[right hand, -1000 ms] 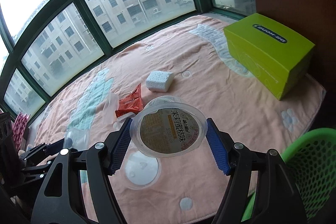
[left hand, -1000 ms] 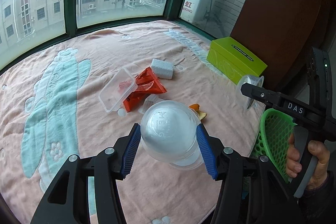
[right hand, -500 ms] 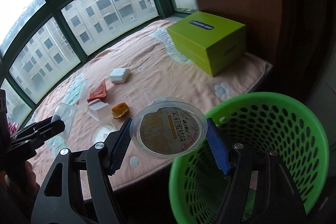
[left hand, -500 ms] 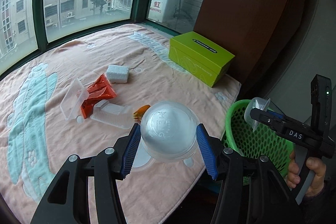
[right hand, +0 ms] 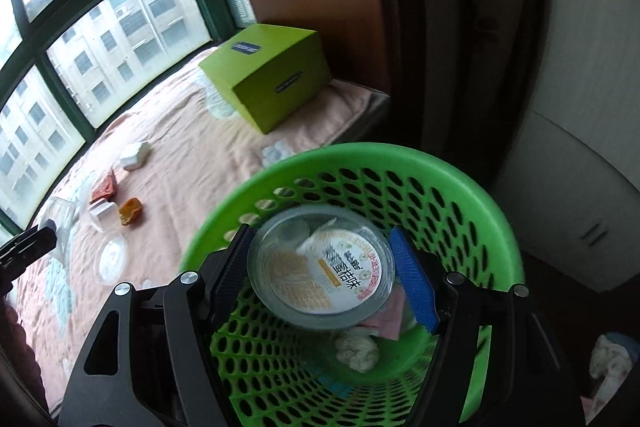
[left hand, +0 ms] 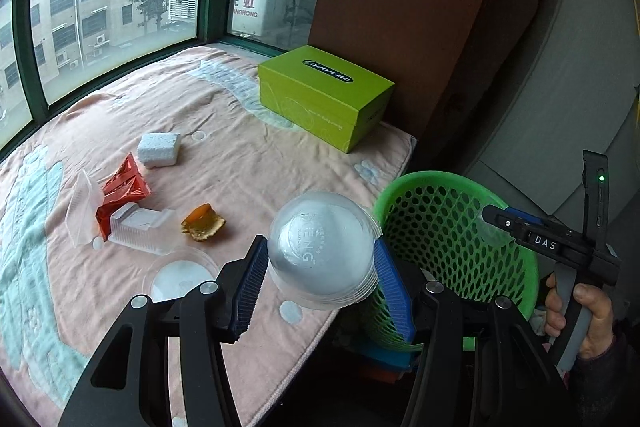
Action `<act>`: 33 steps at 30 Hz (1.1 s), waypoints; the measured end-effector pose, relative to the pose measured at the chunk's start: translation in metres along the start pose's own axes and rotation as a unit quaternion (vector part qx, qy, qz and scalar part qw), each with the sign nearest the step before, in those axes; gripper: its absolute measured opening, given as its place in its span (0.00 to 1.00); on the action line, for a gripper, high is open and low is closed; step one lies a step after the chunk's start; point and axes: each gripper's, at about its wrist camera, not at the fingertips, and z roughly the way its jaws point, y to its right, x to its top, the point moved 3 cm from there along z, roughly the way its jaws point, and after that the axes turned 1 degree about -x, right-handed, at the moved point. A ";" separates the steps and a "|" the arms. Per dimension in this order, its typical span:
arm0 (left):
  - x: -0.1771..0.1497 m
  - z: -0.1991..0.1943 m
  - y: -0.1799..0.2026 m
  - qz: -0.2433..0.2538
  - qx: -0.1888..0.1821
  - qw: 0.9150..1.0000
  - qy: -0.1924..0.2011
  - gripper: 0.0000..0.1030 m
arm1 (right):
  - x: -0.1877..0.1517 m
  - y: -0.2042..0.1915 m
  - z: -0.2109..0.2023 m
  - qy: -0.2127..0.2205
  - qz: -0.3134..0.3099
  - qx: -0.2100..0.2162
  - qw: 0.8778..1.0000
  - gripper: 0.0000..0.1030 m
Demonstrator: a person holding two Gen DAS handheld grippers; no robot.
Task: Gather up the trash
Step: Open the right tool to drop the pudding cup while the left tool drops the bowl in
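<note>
My left gripper (left hand: 320, 269) is shut on a clear plastic dome lid (left hand: 322, 247), held above the bed's near edge, just left of the green mesh basket (left hand: 516, 247). My right gripper (right hand: 322, 277) is over the basket's (right hand: 460, 179) mouth; the clear cup with a printed label (right hand: 320, 275) sits between its pads, with a small gap at the right pad. The right gripper also shows in the left wrist view (left hand: 496, 223), above the basket. Crumpled trash (right hand: 358, 349) lies in the basket bottom.
On the pink blanket (left hand: 248, 163) lie a white foam block (left hand: 158, 149), a red wrapper (left hand: 120, 191), clear plastic trays (left hand: 138, 225), an orange scrap (left hand: 202, 223) and a round clear lid (left hand: 180, 277). A green box (left hand: 324, 95) stands by the brown wall.
Both grippers swung right from over the bed toward the basket. The right gripper now points down into the basket, and its pads have widened slightly around the cup.
</note>
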 end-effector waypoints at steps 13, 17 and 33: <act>0.008 0.023 0.053 0.044 -0.032 0.998 -0.019 0.51 | -0.005 0.025 -0.024 0.025 0.024 -0.002 0.999 0.79; 0.008 0.034 0.071 0.054 -0.045 0.997 -0.031 0.51 | -0.005 0.028 -0.036 0.038 0.025 -0.001 0.999 0.80; -0.008 0.071 0.138 0.096 -0.084 0.989 -0.079 0.52 | -0.005 0.052 -0.068 0.081 0.054 -0.003 0.995 0.84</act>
